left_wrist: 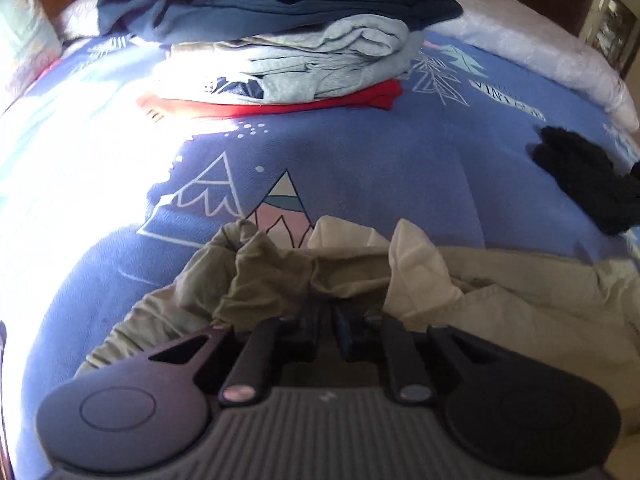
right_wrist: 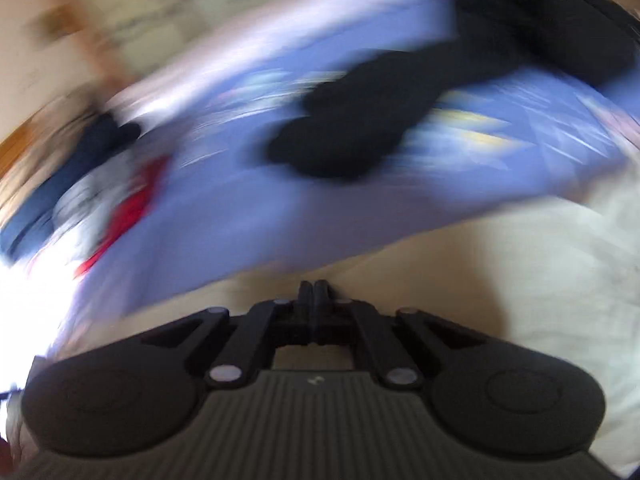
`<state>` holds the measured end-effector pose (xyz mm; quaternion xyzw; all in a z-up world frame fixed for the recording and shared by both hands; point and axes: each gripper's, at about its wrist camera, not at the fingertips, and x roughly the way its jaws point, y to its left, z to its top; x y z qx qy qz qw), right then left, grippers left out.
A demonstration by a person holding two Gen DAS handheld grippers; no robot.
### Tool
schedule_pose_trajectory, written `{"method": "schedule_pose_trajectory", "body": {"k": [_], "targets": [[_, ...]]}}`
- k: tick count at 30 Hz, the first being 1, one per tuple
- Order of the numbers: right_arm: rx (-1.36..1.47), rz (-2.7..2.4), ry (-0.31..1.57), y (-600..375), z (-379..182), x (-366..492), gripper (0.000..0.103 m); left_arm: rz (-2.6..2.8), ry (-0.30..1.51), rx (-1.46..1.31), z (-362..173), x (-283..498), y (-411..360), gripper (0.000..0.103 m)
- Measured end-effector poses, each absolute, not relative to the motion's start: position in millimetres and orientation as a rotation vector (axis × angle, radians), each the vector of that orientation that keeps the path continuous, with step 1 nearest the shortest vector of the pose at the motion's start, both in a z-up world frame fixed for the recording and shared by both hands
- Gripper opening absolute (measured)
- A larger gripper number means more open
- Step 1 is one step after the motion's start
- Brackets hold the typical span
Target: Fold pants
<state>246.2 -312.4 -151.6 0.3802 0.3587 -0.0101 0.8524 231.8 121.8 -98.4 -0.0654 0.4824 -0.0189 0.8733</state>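
Note:
Beige pants (left_wrist: 500, 280) lie crumpled on a blue patterned bedsheet (left_wrist: 360, 168), with white pocket lining turned out. My left gripper (left_wrist: 328, 320) is closed on a bunched fold of the pants at their near edge; its fingertips are buried in the cloth. In the right wrist view, which is badly motion-blurred, my right gripper (right_wrist: 314, 292) has its jaws pressed together over the beige pants (right_wrist: 500, 280). Whether cloth is pinched between them is not clear.
A stack of folded clothes (left_wrist: 280, 40), navy, light blue and red, sits at the far side of the bed. A black garment (left_wrist: 580, 176) lies at the right; it also shows in the right wrist view (right_wrist: 400, 112). A white quilt (left_wrist: 540, 48) lies at the far right.

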Motion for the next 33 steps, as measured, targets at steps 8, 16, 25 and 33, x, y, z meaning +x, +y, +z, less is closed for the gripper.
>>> {"method": "schedule_pose_trajectory", "body": {"k": [8, 16, 25, 33], "targets": [[0.781, -0.033, 0.484, -408.4, -78.2, 110.4, 0.025, -0.039, 0.884, -0.264, -42.5, 193.3, 120.7, 0.018], [1.009, -0.497, 0.299, -546.6, -101.4, -42.6, 0.040, -0.342, 0.920, -0.133, -36.9, 183.9, -17.0, 0.020], [1.247, -0.562, 0.292, -603.9, -133.0, -54.9, 0.042, -0.311, 1.076, -0.025, -85.7, 170.7, -69.2, 0.023], [1.495, -0.480, 0.308, -634.9, -150.0, -17.0, 0.073, -0.285, 1.113, -0.037, -90.3, 166.9, -59.2, 0.025]]}}
